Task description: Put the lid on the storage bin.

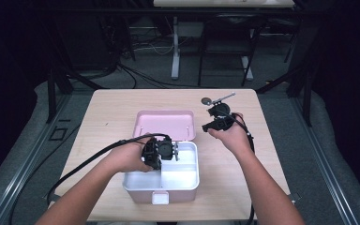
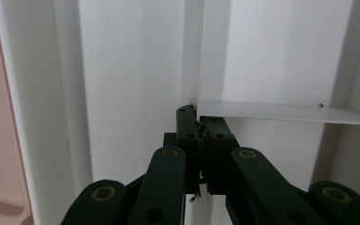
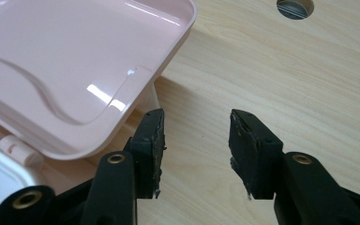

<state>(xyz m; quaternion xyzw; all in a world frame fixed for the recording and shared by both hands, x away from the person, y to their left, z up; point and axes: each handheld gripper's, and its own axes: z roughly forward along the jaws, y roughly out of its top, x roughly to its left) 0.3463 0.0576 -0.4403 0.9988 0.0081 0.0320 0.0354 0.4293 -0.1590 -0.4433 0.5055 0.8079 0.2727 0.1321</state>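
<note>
A pink lunch box stands open mid-table, its lid (image 1: 165, 124) (image 3: 75, 61) laid back and a white divided tray (image 1: 196, 165) (image 2: 131, 70) inside. My left gripper (image 1: 165, 153) (image 2: 200, 117) reaches down into the tray, its jaws shut. Its tips sit at the corner where the white divider (image 2: 281, 112) meets the cross wall. I cannot tell whether they pinch it. My right gripper (image 1: 213, 118) (image 3: 196, 136) hovers over bare wood just right of the lid, open, with nothing between its fingers. A metal spoon (image 1: 207, 100) (image 3: 294, 7) lies beyond it.
The wooden table (image 1: 112, 108) (image 3: 286, 70) has free room left and right of the box. Black cables trail from both grippers toward the front edge. Metal stands and cables stand on the floor behind the table.
</note>
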